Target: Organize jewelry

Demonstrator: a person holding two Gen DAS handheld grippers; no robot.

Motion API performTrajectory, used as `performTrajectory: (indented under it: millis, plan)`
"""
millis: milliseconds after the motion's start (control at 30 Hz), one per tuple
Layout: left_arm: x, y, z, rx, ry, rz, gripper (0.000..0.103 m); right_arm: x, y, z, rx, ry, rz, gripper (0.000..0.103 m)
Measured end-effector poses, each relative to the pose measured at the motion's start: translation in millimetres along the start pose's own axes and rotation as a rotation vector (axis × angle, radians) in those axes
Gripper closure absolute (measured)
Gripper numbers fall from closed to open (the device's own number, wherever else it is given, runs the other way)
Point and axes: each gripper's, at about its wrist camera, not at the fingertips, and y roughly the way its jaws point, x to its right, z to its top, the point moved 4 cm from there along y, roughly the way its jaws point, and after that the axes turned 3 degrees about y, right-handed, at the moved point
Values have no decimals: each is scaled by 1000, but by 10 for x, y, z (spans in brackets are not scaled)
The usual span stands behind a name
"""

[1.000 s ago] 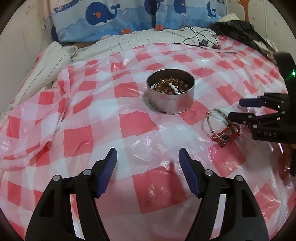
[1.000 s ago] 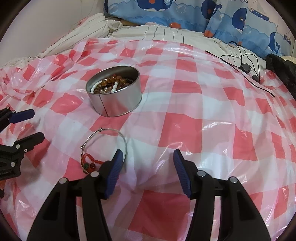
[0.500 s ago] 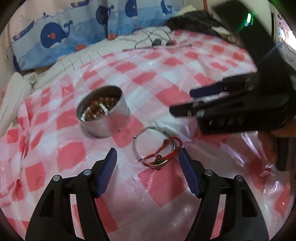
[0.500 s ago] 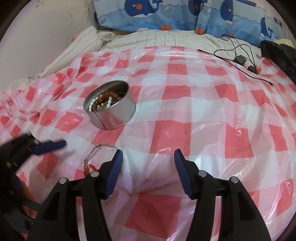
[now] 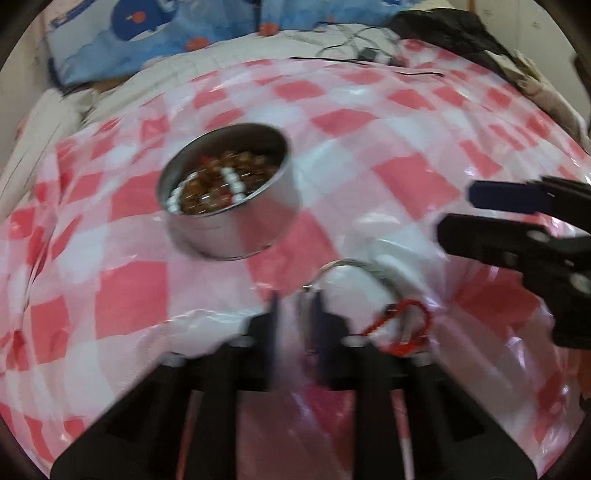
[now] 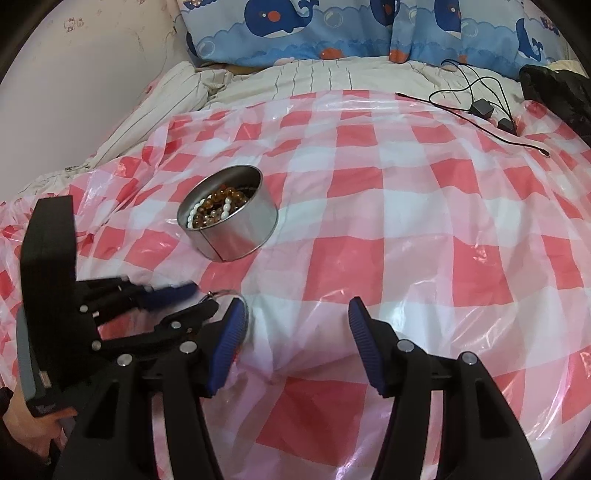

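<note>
A round silver tin (image 5: 236, 221) holding brown and white bead strings stands on the red-checked plastic sheet; it also shows in the right wrist view (image 6: 232, 236). A silver wire bangle (image 5: 365, 269) with a red cord bracelet (image 5: 402, 328) lies just in front of it. My left gripper (image 5: 295, 325) has its fingers drawn close together around the bangle's near edge, blurred by motion. In the right wrist view the left gripper (image 6: 199, 299) sits over the bangle and hides most of it. My right gripper (image 6: 295, 343) is open and empty beside it.
The checked plastic sheet (image 6: 424, 240) covers a bed. Whale-print pillows (image 6: 332, 33) line the back. A black cable with adapters (image 6: 480, 107) and a black garment (image 6: 554, 88) lie at the far right. A wall (image 6: 74, 92) stands to the left.
My left gripper has moved in over the bangle and its fingers have closed from wide open to nearly together. My right gripper has stayed open and drawn back slightly.
</note>
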Motion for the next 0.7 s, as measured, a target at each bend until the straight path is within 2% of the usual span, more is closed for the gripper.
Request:
performTrajectory:
  millis: [100, 267, 400, 500, 700]
  plan:
    - [-44, -135, 11, 35, -43, -42, 100, 5, -5, -6, 1, -5, -7, 46]
    - [-428, -501, -94, 105, -200, -126, 100, -100, 49, -54, -19, -55, -7, 46]
    - [-716, -568, -215, 106, -290, -157, 100, -356, 114, -149, -34, -122, 70, 46]
    - [-847, -523, -285, 85, -306, -118, 100, -636, 150, -254, -38, -217, 114, 46]
    - [-925, -578, -316, 110, -322, -143, 100, -1086, 248, -353, -31, -366, 151, 46]
